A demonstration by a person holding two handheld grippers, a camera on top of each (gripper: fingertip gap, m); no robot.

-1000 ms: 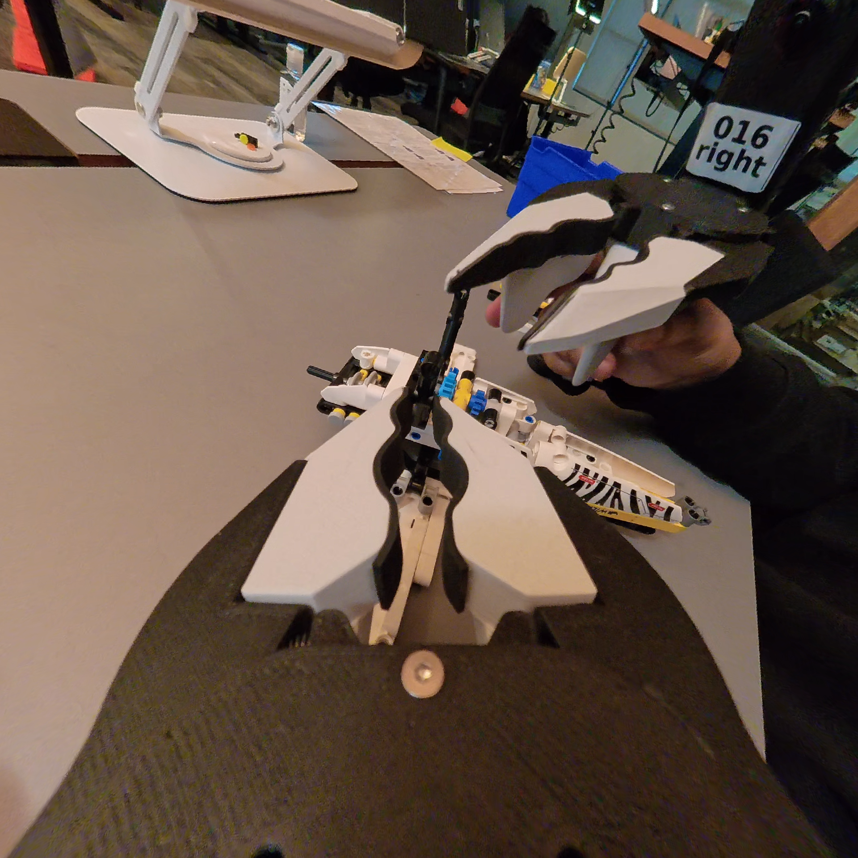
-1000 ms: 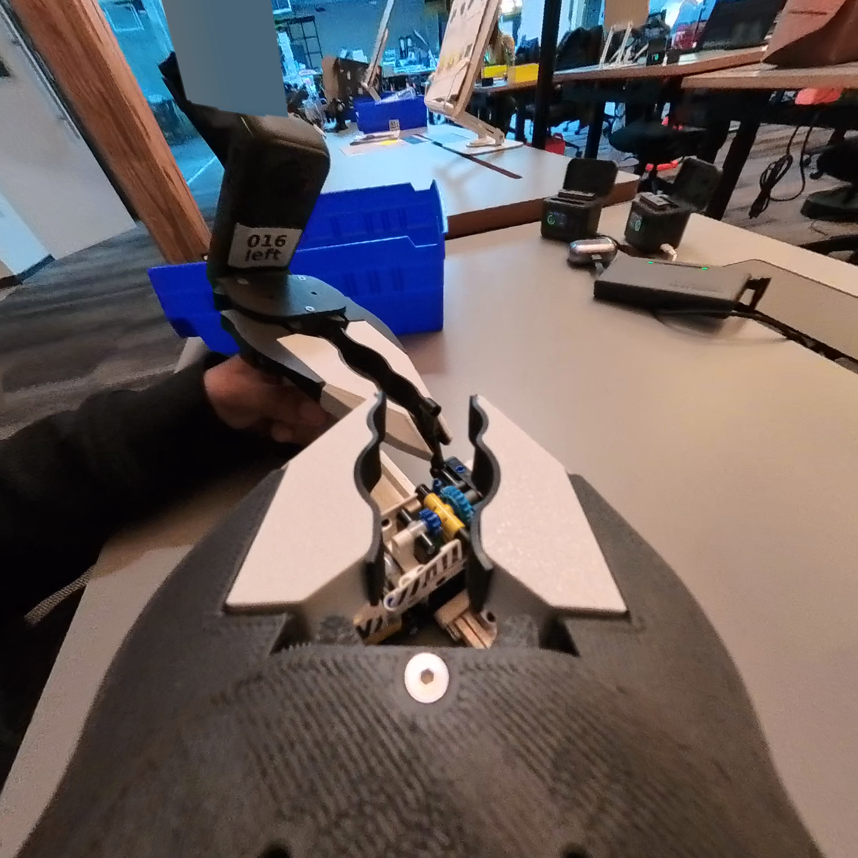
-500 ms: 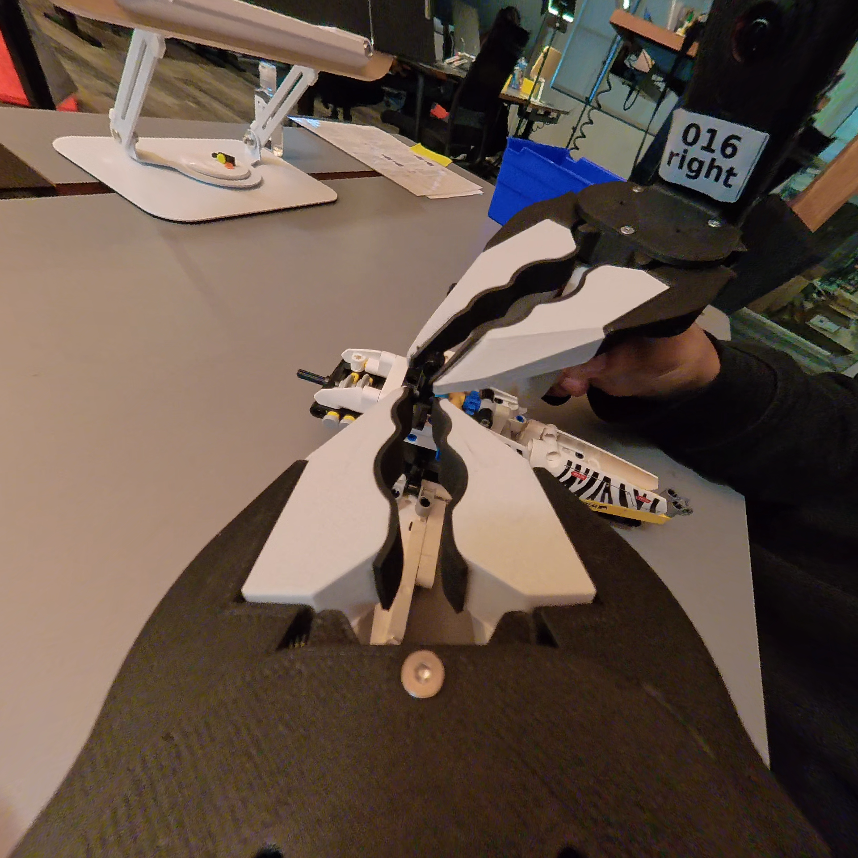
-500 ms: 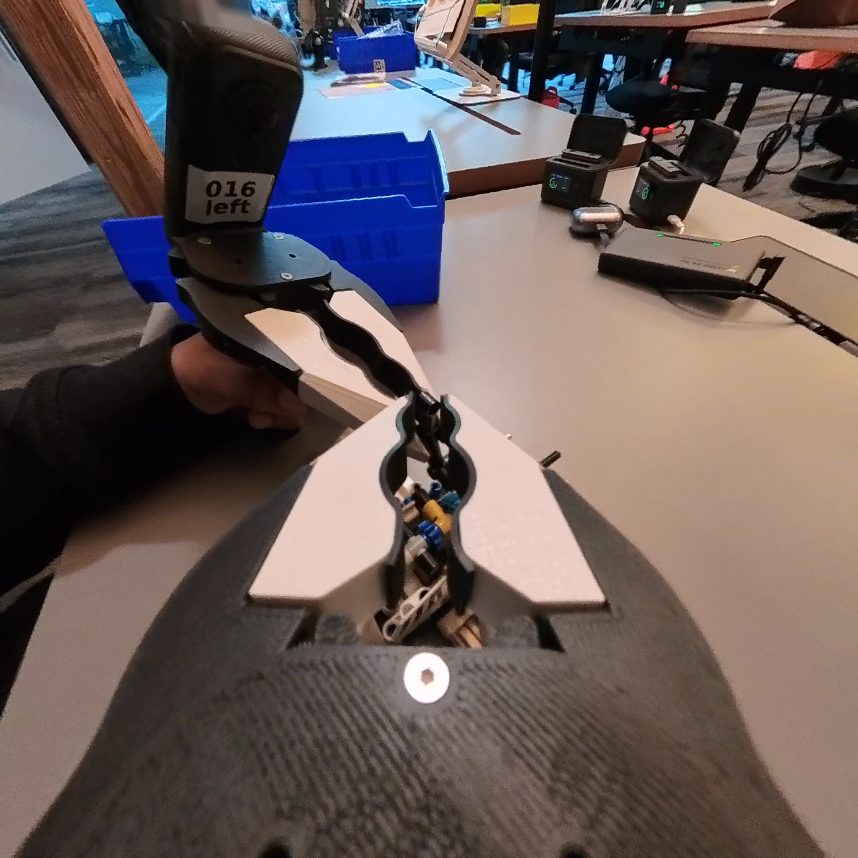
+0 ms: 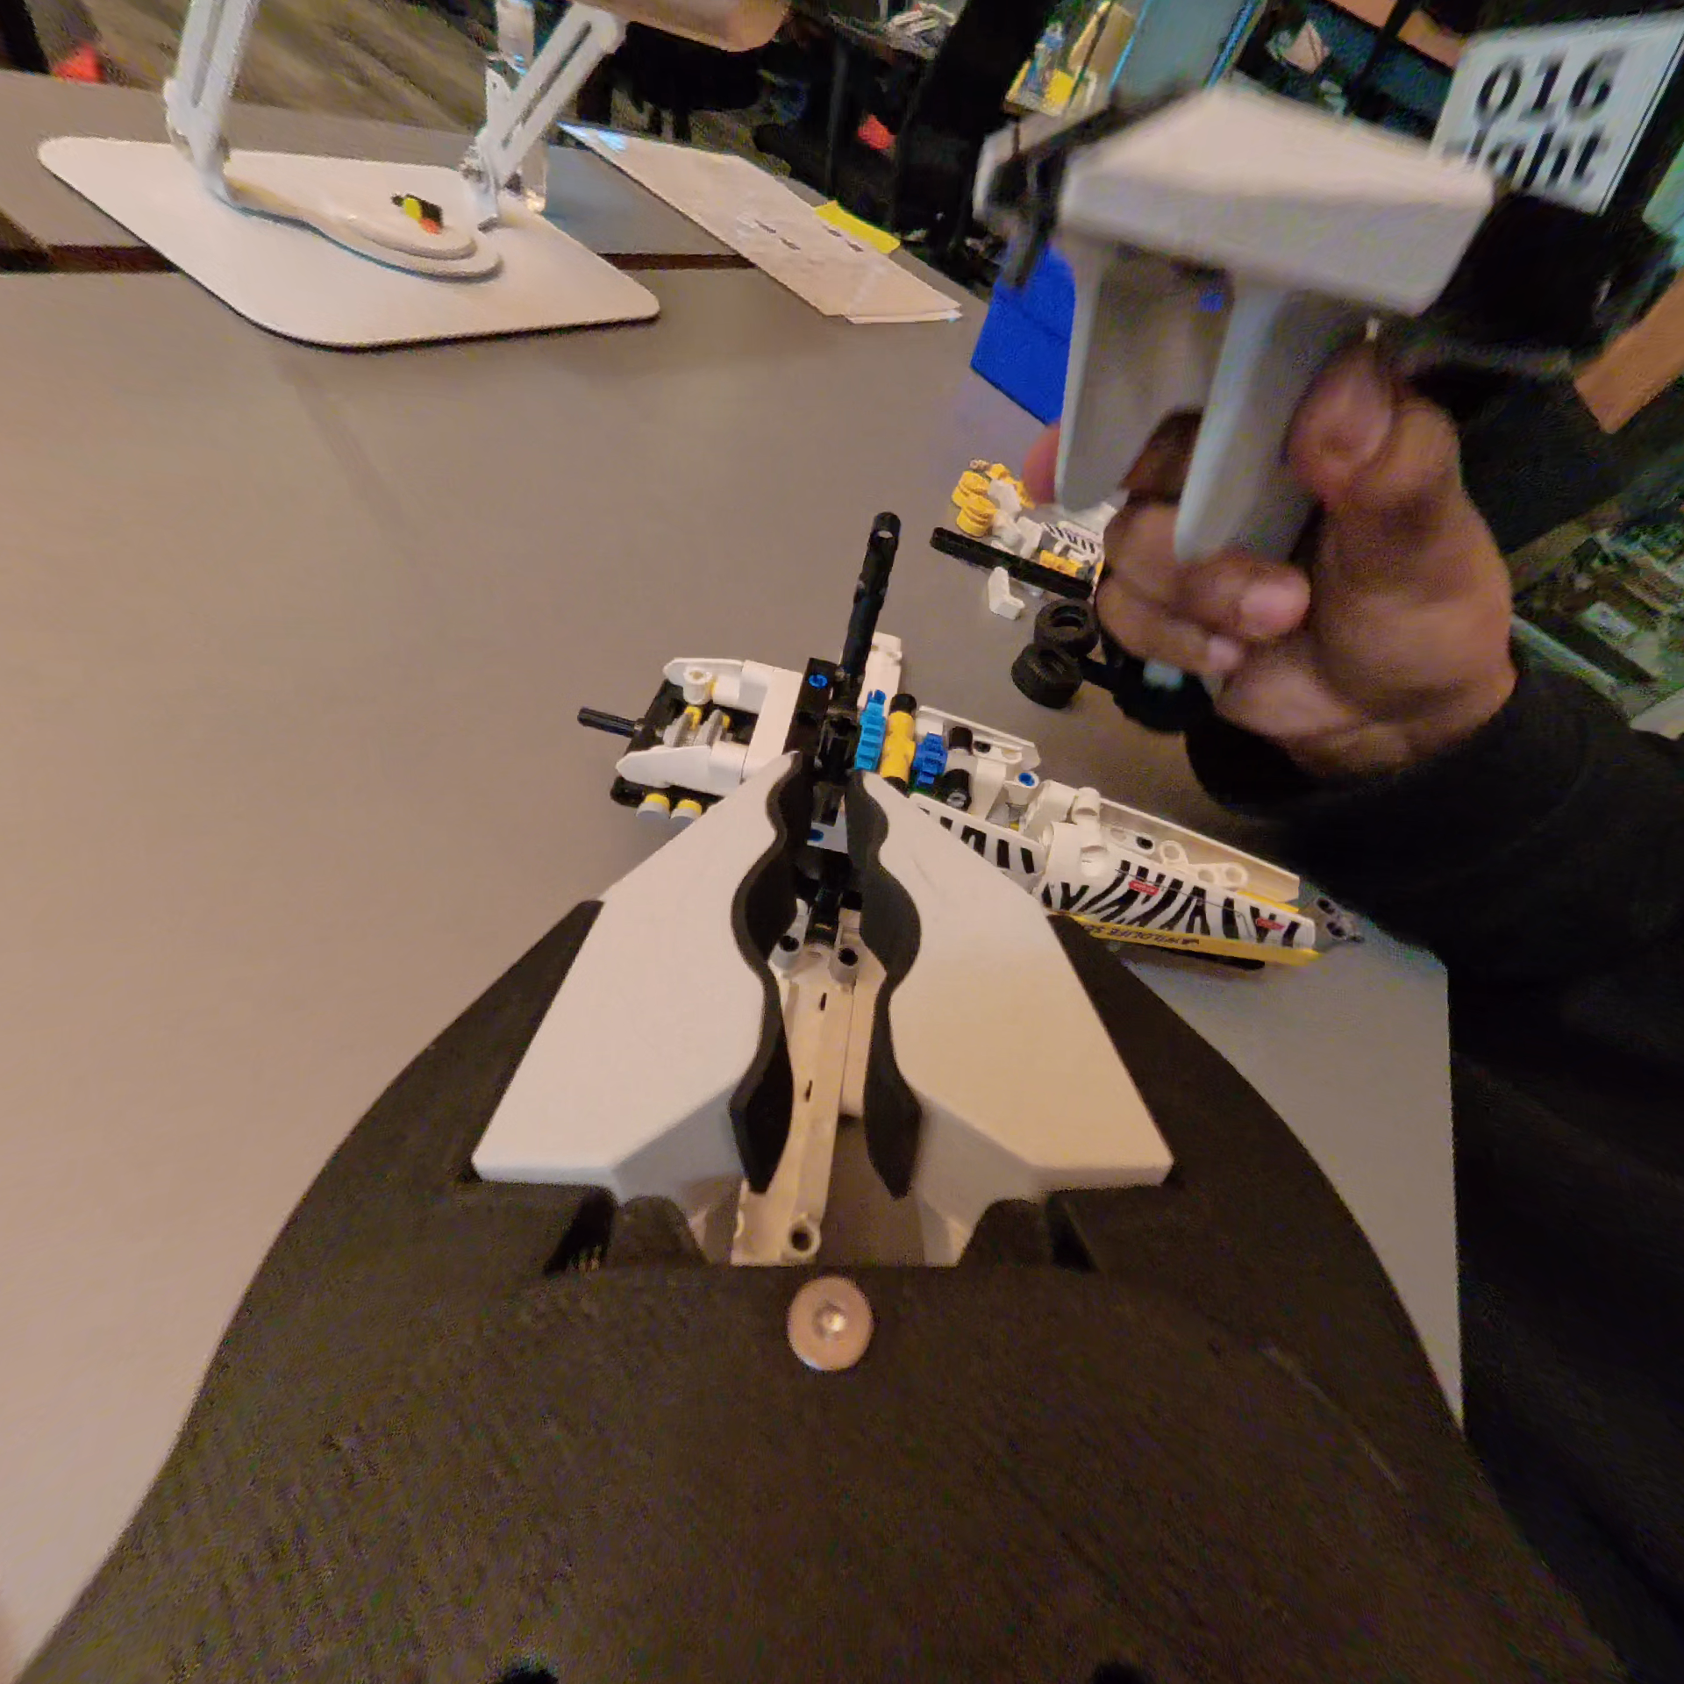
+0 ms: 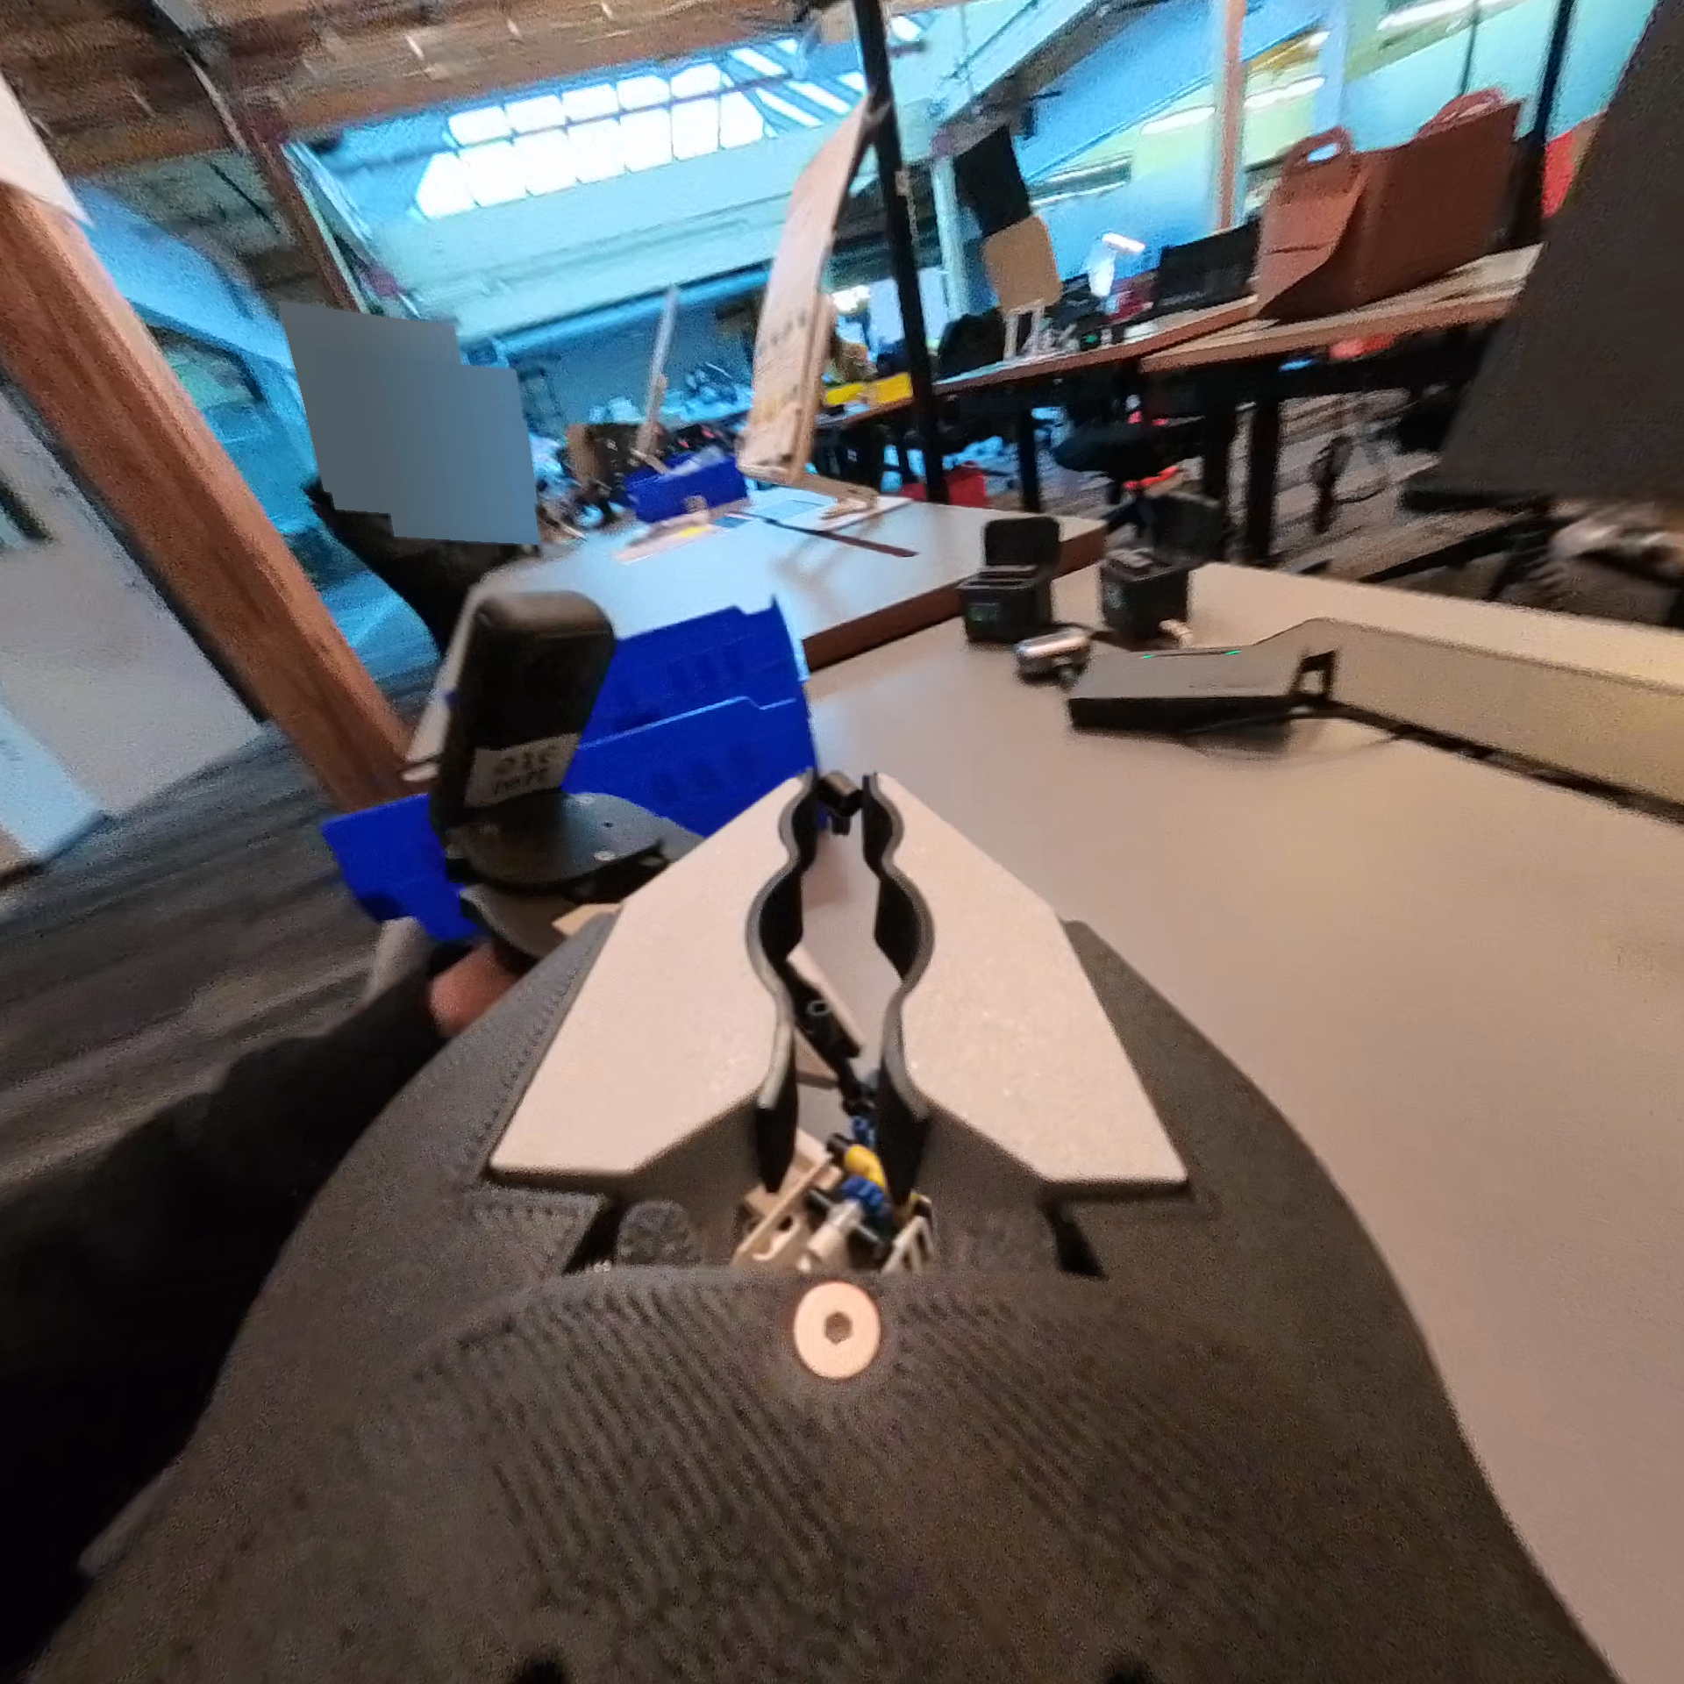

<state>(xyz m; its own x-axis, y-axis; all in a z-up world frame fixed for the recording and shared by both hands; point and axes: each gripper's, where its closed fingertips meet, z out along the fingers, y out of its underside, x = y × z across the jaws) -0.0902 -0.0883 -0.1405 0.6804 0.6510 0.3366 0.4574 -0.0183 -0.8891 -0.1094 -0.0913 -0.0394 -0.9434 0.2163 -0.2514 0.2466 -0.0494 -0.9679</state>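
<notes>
right gripper blurred; its label cut off.

Grey table under brick model

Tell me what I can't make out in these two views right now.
- Right gripper: motion-blurred in the left wrist view, fingertips unreadable.
- Small black piece at the right gripper's tips: too small and blurred to identify.
- Toy model: mostly hidden behind the right gripper's fingers.
- Left gripper: its own fingers hide which black part of the model they clamp.
</notes>
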